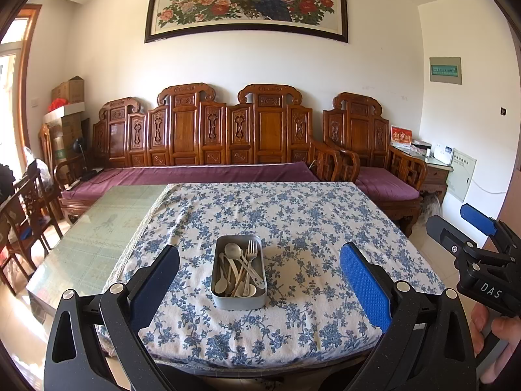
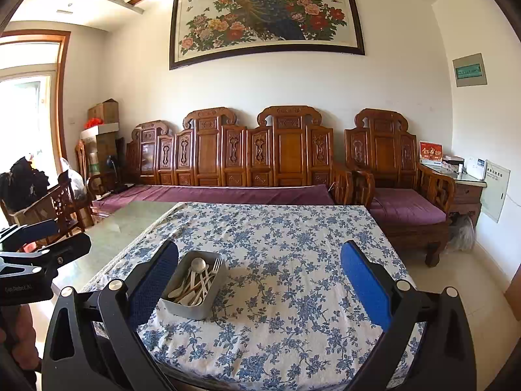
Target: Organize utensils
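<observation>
A: Where are the utensils right now?

B: All in the metal tin (image 1: 239,272), which sits on the flowered tablecloth (image 1: 293,221) near the front edge. In the left wrist view it is dead ahead at twelve o'clock; from the right wrist it lies toward ten o'clock, just past the left finger.

A: And the grippers?

B: The left gripper (image 1: 259,280) has its jaws spread wide with nothing between them, held back above the table's near edge. The right gripper (image 2: 260,280) is also wide and empty, off to the tin's right. My guess is both are kept clear so either can come down on the tin.

A: Which way do the pieces run?

B: The tin's long axis runs from six to twelve in the left view. The spoons (image 1: 232,254) and the fork (image 1: 252,249) lie roughly along it, crossing each other, with the fork's tines and one spoon bowl toward twelve and several pale bowls at the six end.

A: So is the sorting done?

B: Hard to say. A heap in one tin fits a finished gathering or a jumble awaiting sorting.
</observation>
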